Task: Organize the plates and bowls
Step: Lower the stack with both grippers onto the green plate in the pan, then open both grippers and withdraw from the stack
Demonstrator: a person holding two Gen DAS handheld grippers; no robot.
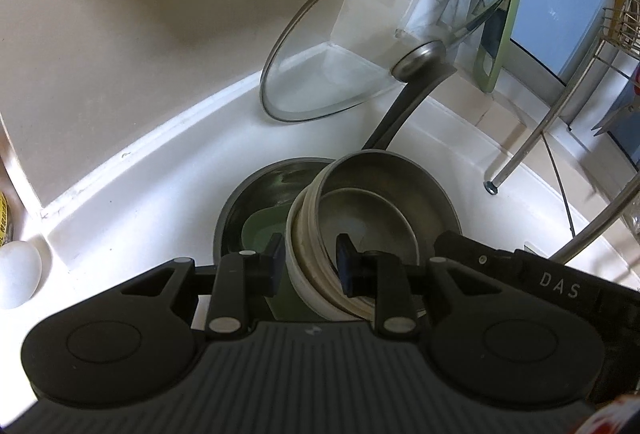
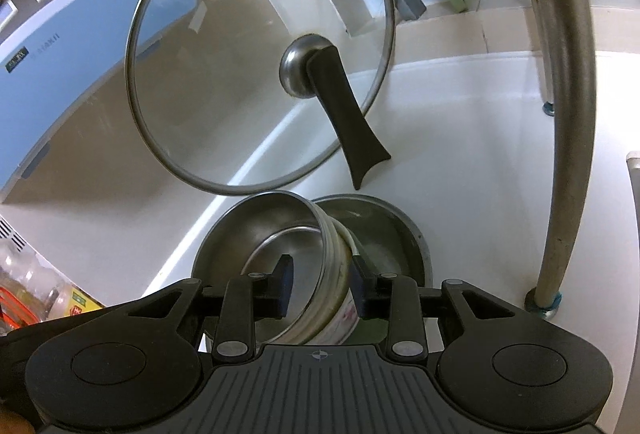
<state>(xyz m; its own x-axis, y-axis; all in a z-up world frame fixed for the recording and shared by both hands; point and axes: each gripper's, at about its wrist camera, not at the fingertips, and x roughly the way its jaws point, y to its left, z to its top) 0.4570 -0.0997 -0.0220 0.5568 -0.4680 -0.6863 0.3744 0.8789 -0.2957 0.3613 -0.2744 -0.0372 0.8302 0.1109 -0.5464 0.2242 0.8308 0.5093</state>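
At the bottom centre of the left wrist view, the left gripper [image 1: 308, 264] is seen clenched on the near wall of a stack of nested bowls [image 1: 360, 230]; one pad is pressed outside the cream outer rim and the other inside. The stack is held tilted, apparently so that it can be carried as one piece.

In the right wrist view, the right gripper [image 2: 322, 284] is set astride the opposite wall of the same bowls [image 2: 272, 246], low in the frame. Its right pad is laid against the outside wall, while a gap is left at the inner pad, so this grip is judged loose or released. A two-sided hold would keep the tilted stack from slipping.

Just behind and under the bowls, a dark pan [image 1: 256, 202] is seen on the white counter [image 1: 160, 170], with something green lying in it.

Farther off, in the upper middle of both views, a glass lid [image 2: 256, 46] is stood nearly upright, propped on its black handle [image 2: 348, 122], presumably to dry. A metal rack leg [image 2: 568, 114] is seen at the right edge.
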